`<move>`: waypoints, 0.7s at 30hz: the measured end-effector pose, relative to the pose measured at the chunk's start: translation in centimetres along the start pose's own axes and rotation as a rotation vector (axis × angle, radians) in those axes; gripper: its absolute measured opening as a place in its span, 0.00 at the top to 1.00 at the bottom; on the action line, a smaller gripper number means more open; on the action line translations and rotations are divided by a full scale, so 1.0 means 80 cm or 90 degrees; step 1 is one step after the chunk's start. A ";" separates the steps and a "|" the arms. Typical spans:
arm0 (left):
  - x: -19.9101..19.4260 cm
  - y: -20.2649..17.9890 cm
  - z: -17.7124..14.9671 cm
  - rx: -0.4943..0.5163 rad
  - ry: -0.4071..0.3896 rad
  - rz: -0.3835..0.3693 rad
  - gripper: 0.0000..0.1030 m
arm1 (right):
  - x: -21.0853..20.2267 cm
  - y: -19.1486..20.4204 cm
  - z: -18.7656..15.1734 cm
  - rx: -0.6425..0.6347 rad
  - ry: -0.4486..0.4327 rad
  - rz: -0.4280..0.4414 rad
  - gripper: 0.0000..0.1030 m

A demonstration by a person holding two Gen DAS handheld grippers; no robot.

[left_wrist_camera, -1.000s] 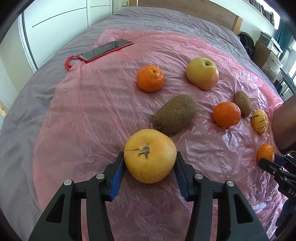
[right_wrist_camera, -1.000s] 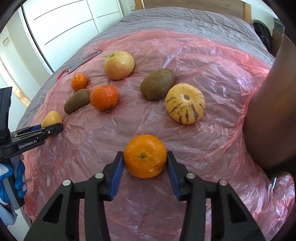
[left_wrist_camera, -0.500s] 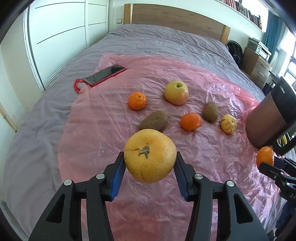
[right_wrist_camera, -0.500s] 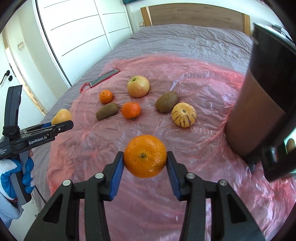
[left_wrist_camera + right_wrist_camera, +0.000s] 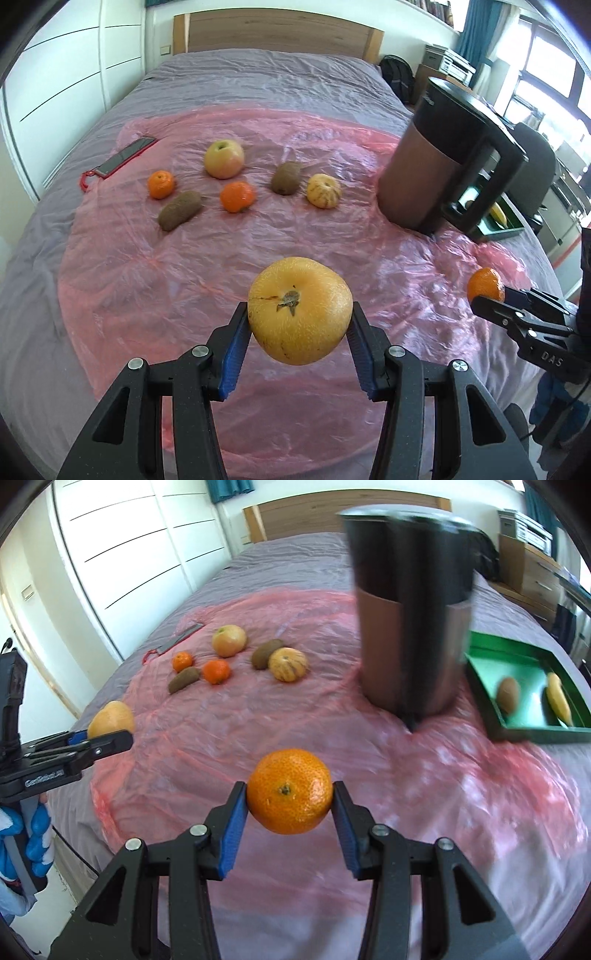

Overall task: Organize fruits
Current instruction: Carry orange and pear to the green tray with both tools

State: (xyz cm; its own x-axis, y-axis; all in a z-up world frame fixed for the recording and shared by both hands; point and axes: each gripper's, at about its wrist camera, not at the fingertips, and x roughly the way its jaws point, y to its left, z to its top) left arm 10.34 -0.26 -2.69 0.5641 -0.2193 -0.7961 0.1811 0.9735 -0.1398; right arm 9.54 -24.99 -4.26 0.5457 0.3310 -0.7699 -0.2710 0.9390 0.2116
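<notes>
Fruits lie scattered on a pink plastic sheet (image 5: 184, 280) spread over a grey bed (image 5: 258, 77), two of them lifted clear of it. Left claw (image 5: 299, 343) is clamped on a yellow pear (image 5: 299, 310), blue pads pressed to both flanks, stem end facing the camera. Right claw (image 5: 290, 812) is clamped on a mandarin (image 5: 290, 801) the same way, held above the sheet.

Ahead of the left claw, well apart from it, a loose group sits on the sheet: an apple (image 5: 224, 159) farthest, a small mandarin (image 5: 160, 184) to its left, a kiwi (image 5: 180, 210) nearer, another mandarin (image 5: 237, 196) in the middle, a second kiwi (image 5: 286, 177) and a striped yellow melon (image 5: 324, 190) to the right. A red-cased phone (image 5: 125, 157) lies at the sheet's far-left edge.

Ahead and right of both claws stands a tall dark jug (image 5: 436, 162) with a black handle. Beyond it, to the right of the right claw, sits a green tray (image 5: 491, 653) holding a kiwi (image 5: 508, 695) and a banana (image 5: 559, 698), apart from each other.

A blue-and-white gloved hand (image 5: 33, 834) grips the left claw's handle.
</notes>
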 end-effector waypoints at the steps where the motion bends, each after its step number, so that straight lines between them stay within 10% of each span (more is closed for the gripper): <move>1: -0.002 -0.015 -0.003 0.012 0.003 -0.010 0.56 | -0.005 -0.012 -0.005 0.010 -0.002 -0.006 0.42; 21: 0.046 -0.335 0.052 0.219 0.035 -0.173 0.56 | -0.104 -0.292 -0.015 0.174 -0.111 -0.152 0.43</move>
State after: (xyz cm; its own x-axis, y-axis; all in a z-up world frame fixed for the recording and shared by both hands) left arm 10.92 -27.44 0.53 0.4169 -0.4516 -0.7888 0.5804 0.8002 -0.1514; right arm 10.36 -49.75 -3.57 0.7002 0.0892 -0.7083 0.0878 0.9739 0.2095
